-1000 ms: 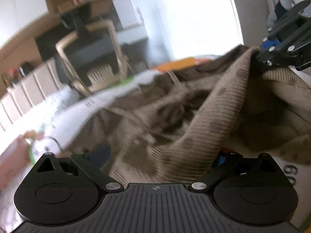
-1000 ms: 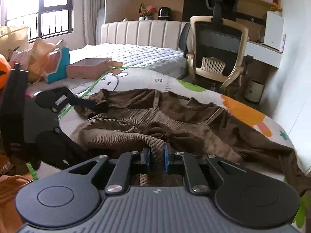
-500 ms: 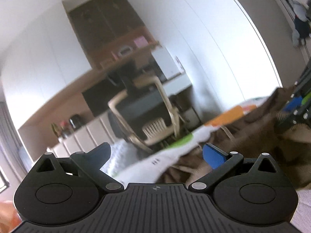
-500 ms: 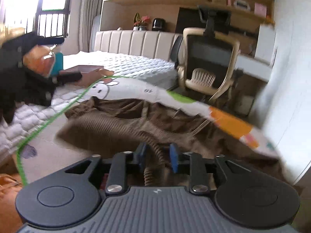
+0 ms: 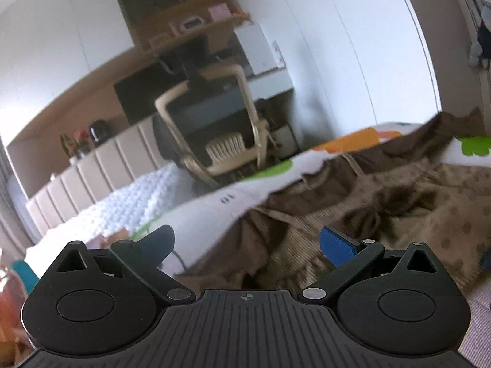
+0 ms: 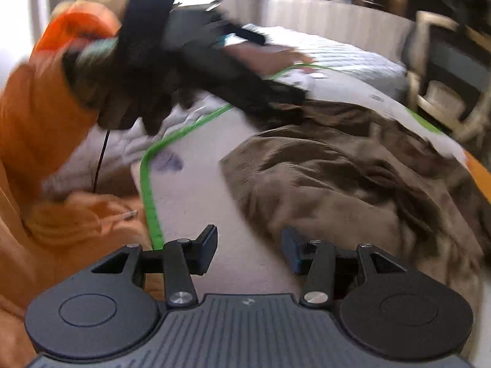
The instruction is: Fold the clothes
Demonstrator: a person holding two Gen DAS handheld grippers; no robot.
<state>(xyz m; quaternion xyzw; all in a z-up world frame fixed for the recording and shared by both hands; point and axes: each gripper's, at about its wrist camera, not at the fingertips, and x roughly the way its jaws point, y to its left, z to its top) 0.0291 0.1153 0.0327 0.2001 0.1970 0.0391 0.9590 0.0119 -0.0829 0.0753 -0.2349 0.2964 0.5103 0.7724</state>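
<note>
A brown ribbed garment (image 6: 353, 168) lies rumpled on the white printed bed cover (image 6: 196, 190). It also shows in the left wrist view (image 5: 383, 202), spread to the right. My left gripper (image 5: 245, 242) is open and empty, held over the garment's near left edge. My right gripper (image 6: 250, 248) is open and empty, just off the garment's near edge, above bare cover. The left gripper (image 6: 233, 70) appears blurred in the right wrist view, above the garment's far left corner.
A beige office chair (image 5: 214, 122) and a desk stand beyond the bed. A padded headboard (image 6: 337, 21) is at the back. An orange sleeve (image 6: 36, 116) fills the left of the right wrist view. A green printed line (image 6: 147, 184) runs across the cover.
Both grippers have opened and let go of the garment, which now lies on the cover. The left gripper swung up then back down; the right gripper pulled back and turned left.
</note>
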